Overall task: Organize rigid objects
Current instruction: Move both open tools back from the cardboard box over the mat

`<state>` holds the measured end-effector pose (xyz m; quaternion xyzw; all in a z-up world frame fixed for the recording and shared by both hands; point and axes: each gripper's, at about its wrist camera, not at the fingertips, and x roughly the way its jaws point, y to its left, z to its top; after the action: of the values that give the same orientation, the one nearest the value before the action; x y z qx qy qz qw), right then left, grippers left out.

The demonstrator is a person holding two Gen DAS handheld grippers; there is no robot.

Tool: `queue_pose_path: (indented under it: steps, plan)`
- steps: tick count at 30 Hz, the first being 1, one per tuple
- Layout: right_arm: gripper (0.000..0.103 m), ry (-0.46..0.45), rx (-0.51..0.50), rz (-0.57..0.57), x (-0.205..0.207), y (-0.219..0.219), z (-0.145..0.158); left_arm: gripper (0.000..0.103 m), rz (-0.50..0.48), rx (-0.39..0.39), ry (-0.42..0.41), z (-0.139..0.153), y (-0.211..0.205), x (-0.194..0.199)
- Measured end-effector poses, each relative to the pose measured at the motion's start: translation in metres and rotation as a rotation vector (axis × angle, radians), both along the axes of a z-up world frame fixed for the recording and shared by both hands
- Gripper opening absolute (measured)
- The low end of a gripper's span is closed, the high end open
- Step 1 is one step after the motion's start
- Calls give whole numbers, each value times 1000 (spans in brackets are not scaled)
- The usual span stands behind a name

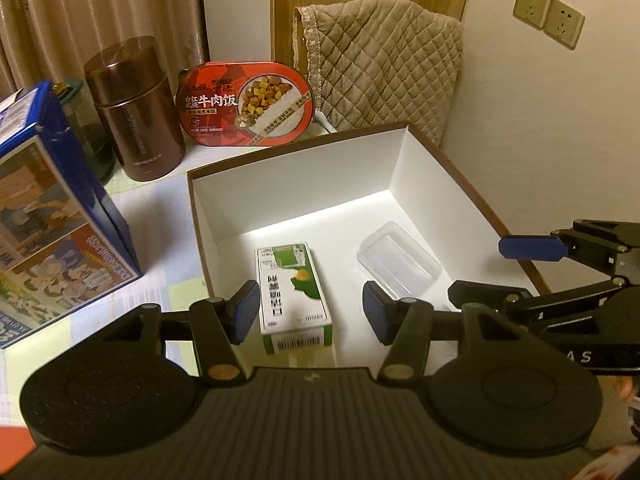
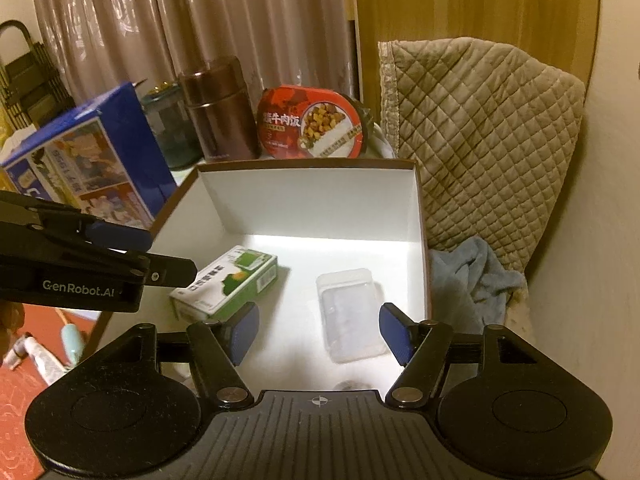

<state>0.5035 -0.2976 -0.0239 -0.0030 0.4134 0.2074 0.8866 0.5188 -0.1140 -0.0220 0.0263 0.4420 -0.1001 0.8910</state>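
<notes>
A white open box with a brown rim [image 1: 300,200] [image 2: 312,200] stands on the table. Inside it lie a green and white carton [image 1: 292,292] [image 2: 228,284] and a clear plastic container [image 1: 398,262] [image 2: 350,312]. My left gripper [image 1: 310,314] is open and empty, its fingers on either side of the carton's near end, above it. My right gripper [image 2: 320,334] is open and empty, hovering over the clear container. Each gripper shows in the other's view: the right one at the right edge [image 1: 560,264], the left one at the left edge [image 2: 100,264].
Behind the box stand a red oval meal box [image 1: 248,106] [image 2: 312,124], a brown thermos [image 1: 134,108] [image 2: 218,108], a glass jar [image 2: 168,128] and a blue printed carton [image 1: 52,208] [image 2: 88,156]. A quilted cover [image 1: 384,64] and a blue cloth [image 2: 472,280] lie at the right.
</notes>
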Motion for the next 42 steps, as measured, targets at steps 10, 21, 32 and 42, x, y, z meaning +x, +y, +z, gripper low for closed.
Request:
queue_pose_path:
  steps: [10, 21, 32, 42]
  plan:
    - [64, -18, 39, -35, -41, -2, 19, 53, 5, -13, -41, 25, 10, -50]
    - [64, -17, 92, -58, -85, 1, 35, 53, 6, -22, -66, 40, 21, -103]
    - [64, -9, 112, -45, -131, 20, 40, 53, 24, -42, -61, 41, 44, -154]
    - [64, 10, 121, -23, -167, 44, 42, 53, 43, -39, -53, 41, 73, -193]
